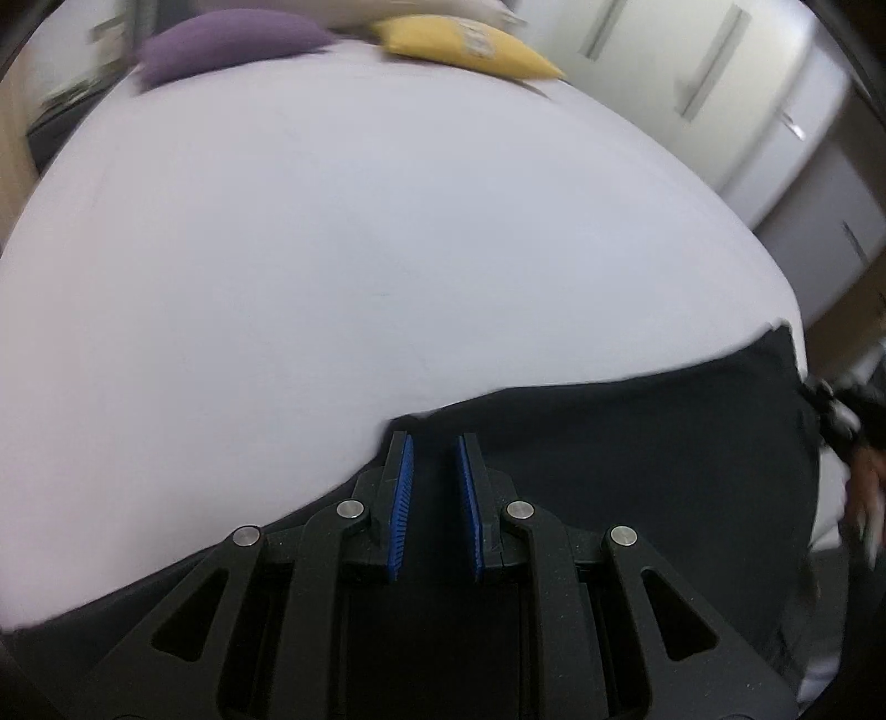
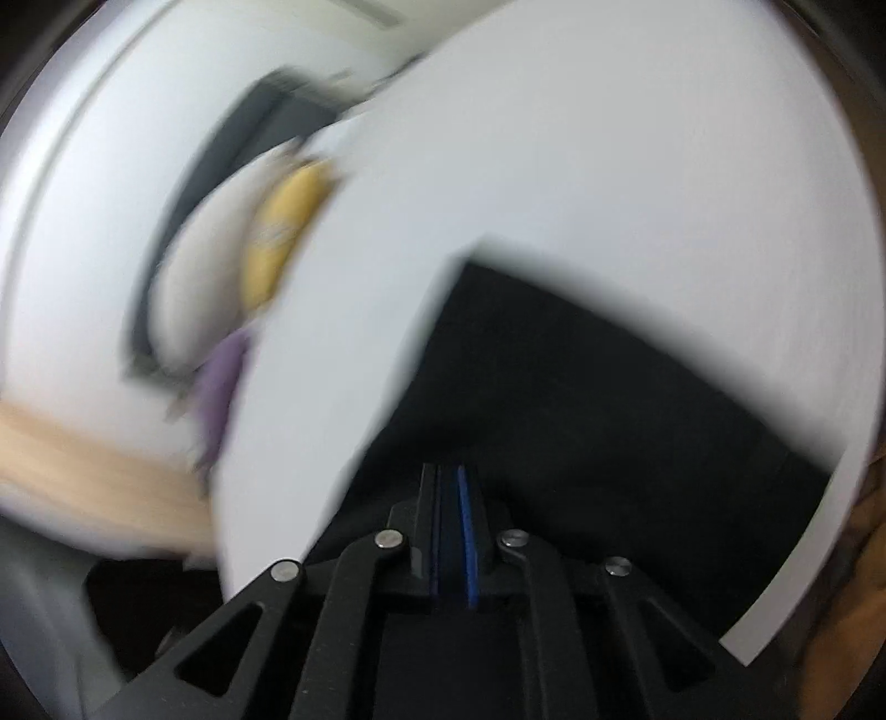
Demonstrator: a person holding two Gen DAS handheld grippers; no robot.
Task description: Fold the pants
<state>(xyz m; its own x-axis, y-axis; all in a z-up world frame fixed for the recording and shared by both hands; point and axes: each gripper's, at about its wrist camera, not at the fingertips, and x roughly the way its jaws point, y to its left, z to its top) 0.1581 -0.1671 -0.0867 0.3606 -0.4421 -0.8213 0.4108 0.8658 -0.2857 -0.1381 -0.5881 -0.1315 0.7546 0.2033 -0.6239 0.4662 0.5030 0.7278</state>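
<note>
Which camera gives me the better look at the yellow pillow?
Left wrist: the yellow pillow sits fairly sharp at the bed's far edge. Right wrist shows it only as a motion-blurred streak.

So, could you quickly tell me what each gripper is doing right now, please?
Left gripper: fingers open, over the black pants, gripping nothing.
Right gripper: fingers shut; blur hides whether they pinch the pants.

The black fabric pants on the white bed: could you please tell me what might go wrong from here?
1. The left gripper has a gap between its fingers, so the black fabric pants may slip free.
2. The right gripper looks nearly closed amid blur; a fast swing could bunch the cloth on the white bed sheet.
</note>
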